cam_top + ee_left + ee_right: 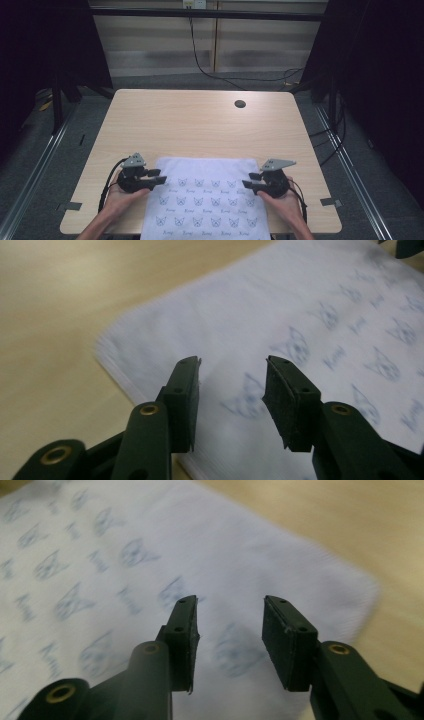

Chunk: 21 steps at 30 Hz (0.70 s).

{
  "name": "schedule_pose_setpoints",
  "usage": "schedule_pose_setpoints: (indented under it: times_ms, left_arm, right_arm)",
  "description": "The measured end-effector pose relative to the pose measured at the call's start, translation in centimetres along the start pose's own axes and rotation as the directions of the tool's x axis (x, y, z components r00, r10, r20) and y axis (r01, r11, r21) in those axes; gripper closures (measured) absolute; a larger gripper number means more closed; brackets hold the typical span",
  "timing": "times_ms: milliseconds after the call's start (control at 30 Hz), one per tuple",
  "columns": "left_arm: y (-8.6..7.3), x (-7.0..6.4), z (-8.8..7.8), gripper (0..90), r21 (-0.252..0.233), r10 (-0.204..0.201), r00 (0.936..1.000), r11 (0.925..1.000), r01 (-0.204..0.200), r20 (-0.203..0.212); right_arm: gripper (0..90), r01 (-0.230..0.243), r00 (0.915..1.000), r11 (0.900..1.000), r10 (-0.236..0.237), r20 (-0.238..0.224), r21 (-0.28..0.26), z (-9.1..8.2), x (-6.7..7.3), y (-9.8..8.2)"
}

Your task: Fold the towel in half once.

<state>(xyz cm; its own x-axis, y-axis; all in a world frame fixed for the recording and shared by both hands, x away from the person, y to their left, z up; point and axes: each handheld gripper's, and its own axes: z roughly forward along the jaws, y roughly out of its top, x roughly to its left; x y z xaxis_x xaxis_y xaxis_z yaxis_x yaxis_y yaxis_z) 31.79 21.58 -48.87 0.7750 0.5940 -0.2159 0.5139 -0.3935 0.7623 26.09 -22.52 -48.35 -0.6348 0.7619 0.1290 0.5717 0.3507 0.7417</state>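
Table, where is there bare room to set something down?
Bare wood runs from the towel's far edge to the table's far side, apart from the small round hole. Narrow strips lie outside each claw. It is crowded near the person: towel, left claw, right claw.

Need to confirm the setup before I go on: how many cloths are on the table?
1: a white printed cloth lies flat at the table's near edge, between the left gripper and right gripper.
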Motion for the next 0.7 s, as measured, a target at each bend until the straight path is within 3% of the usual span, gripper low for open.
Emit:
schedule_pose_setpoints:
  times_ms: [33,67,133,200,233,400,467,700]
  left_arm:
    - [0.0,0.0,0.0,55.6,0.0,0.0,1.0,1.0,0.0,0.0]
    - [0.3,0.4,0.1,55.0,-0.007,-0.002,0.9999,1.0,0.002,-0.014]
    - [0.8,1.3,0.5,55.0,-0.012,-0.028,0.9994,0.9995,0.028,-0.022]
    - [1.2,2.0,0.9,53.7,-0.009,-0.027,0.9983,0.9996,0.027,-0.053]
    - [1.2,2.4,1.0,53.3,-0.035,-0.045,0.9976,0.9985,0.043,-0.054]
    - [0.8,3.2,1.2,50.8,-0.013,-0.055,0.9956,0.9985,0.054,-0.076]
    - [0.7,3.3,1.2,48.8,-0.011,-0.058,0.9952,0.9983,0.057,-0.079]
    - [0.5,3.3,1.9,44.0,-0.002,-0.037,0.9943,0.9993,0.037,-0.101]
  right_arm:
    - [57.5,0.0,1.0,1.0,0.0,0.0,0.0,0.0,0.0,0.0]
    - [56.8,-0.015,0.9996,1.0,0.015,0.024,-0.015,0.0,-1.3,0.7]
    - [56.7,-0.018,0.9992,1.0,0.018,0.034,-0.017,0.1,-1.8,0.9]
    - [54.9,-0.026,0.9978,1.0,0.027,0.06,-0.013,0.7,-3.0,1.4]
    - [54.0,-0.028,0.9968,1.0,0.029,0.075,-0.005,1.3,-3.9,1.6]
    - [50.0,-0.047,0.9954,0.998,0.044,0.085,0.036,2.7,-4.9,1.3]
    - [47.3,-0.061,0.9948,0.997,0.057,0.084,0.039,3.1,-5.0,1.2]
    - [47.8,0.018,0.9959,0.999,-0.021,0.088,0.036,3.9,-3.9,1.2]
